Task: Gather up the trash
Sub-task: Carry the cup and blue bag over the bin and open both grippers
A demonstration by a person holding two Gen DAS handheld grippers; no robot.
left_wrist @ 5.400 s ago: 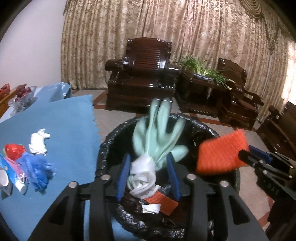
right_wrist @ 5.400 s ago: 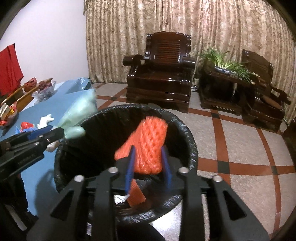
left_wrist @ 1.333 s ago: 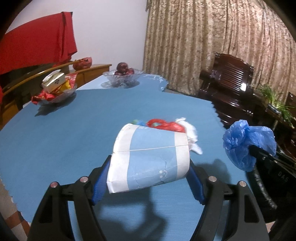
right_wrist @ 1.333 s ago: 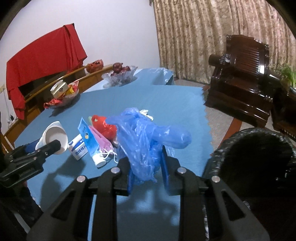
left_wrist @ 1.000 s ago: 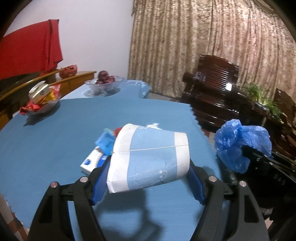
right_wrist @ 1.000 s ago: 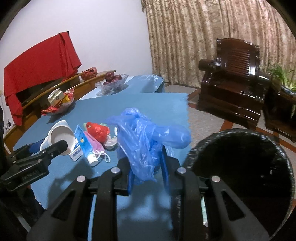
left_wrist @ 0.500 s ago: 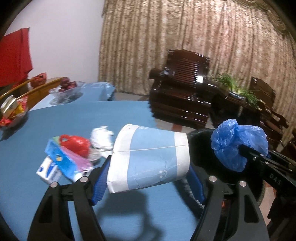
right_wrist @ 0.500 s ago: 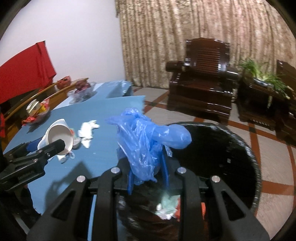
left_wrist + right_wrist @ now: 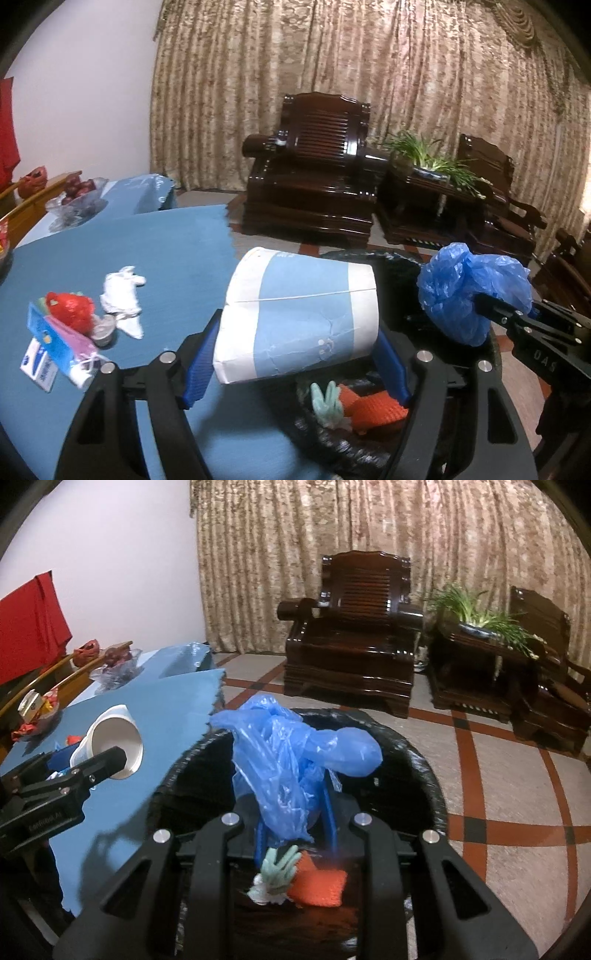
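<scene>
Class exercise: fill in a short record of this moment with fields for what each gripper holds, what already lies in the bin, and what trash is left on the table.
left gripper: jaws shut on paper cup
right gripper: jaws shut on blue plastic bag, over the bin
in bin: green glove, orange foam net
on table: white tissue, red wrapper, toothpaste tube

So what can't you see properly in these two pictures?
- Bottom of the trash bin: right wrist view, hidden by the right gripper and its blue plastic bag.
- Inside the paper cup: left wrist view shows only its side, held by the left gripper.
- Print on the small box: left wrist view, too small.
- Green glove: partly behind gripper frame.
</scene>
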